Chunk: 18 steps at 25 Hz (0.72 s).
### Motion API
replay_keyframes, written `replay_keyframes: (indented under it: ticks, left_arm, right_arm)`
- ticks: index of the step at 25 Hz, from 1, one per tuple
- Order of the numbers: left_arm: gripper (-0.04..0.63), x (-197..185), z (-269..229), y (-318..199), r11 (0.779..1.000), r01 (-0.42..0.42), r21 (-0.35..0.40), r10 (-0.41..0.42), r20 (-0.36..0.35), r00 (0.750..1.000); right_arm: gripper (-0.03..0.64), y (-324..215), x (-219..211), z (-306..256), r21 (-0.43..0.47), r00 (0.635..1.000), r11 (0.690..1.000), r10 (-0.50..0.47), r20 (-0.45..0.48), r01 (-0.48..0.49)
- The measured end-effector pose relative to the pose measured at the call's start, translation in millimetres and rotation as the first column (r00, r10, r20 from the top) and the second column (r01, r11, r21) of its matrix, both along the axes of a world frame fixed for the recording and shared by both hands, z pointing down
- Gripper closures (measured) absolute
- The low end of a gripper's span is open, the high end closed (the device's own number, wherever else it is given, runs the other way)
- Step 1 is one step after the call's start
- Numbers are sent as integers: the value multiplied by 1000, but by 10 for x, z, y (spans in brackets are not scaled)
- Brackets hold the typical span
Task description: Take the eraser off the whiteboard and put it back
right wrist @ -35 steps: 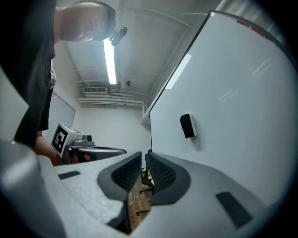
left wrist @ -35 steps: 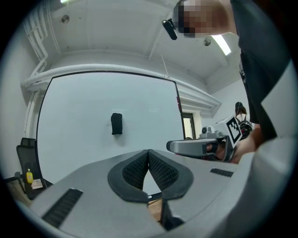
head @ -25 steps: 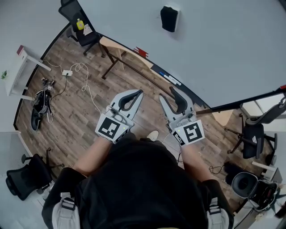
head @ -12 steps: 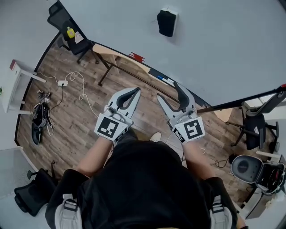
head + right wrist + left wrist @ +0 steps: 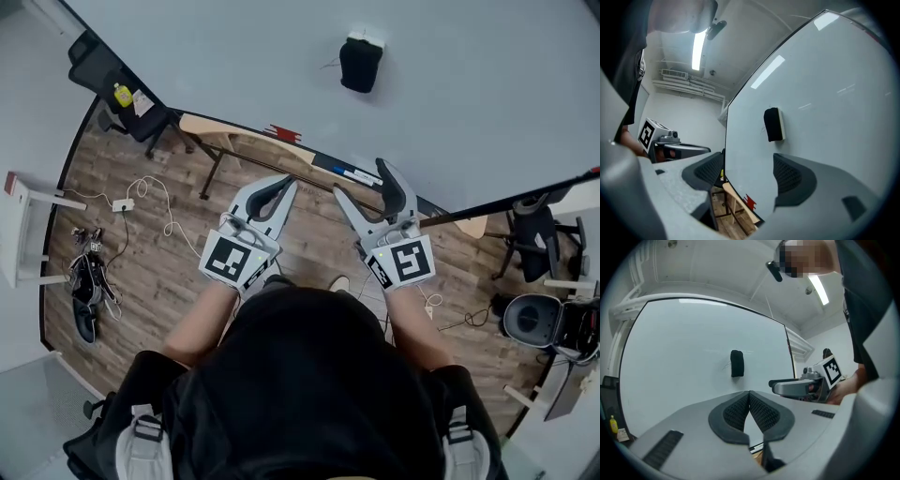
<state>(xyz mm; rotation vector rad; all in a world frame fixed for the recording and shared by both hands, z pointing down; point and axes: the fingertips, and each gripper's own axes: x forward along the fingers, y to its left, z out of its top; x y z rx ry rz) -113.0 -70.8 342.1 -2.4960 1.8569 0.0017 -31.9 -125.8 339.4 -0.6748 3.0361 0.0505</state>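
A black eraser (image 5: 361, 62) (image 5: 737, 363) (image 5: 774, 124) sticks upright on the big whiteboard (image 5: 469, 103) (image 5: 679, 357) (image 5: 825, 89). Both grippers are held level in front of the board, well short of the eraser. My left gripper (image 5: 282, 187) (image 5: 749, 394) is shut with its pads together and nothing between them. My right gripper (image 5: 367, 188) (image 5: 746, 174) has its jaws wide apart and still opening, with nothing between them; the eraser shows above and beyond the gap. The right gripper also appears in the left gripper view, at its right.
A marker tray (image 5: 356, 174) runs along the whiteboard's bottom edge with markers and a small red item (image 5: 284, 133). A black chair (image 5: 112, 66) with a yellow bottle stands far left, cables (image 5: 141, 202) lie on the wood floor, and chairs and a bin (image 5: 530, 319) are at right.
Both grippers moved forward toward the whiteboard, and the head came closer to it. The right gripper's jaws spread wider; the left stayed shut.
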Motion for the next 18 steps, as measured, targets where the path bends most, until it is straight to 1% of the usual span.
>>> replay_keyframes:
  ticks: [7,18]
  left_arm:
    - [601,-364,-77,-159,996,-84,16,84,4,996]
    - [601,-788,-189,-363,980,-197,36,197,-5,980]
  right_arm:
    - [247,-154,-266,-67,11,992,992,124,-10,-124]
    - [242,-254,-512,-97,24,956,956,292,-41,-291]
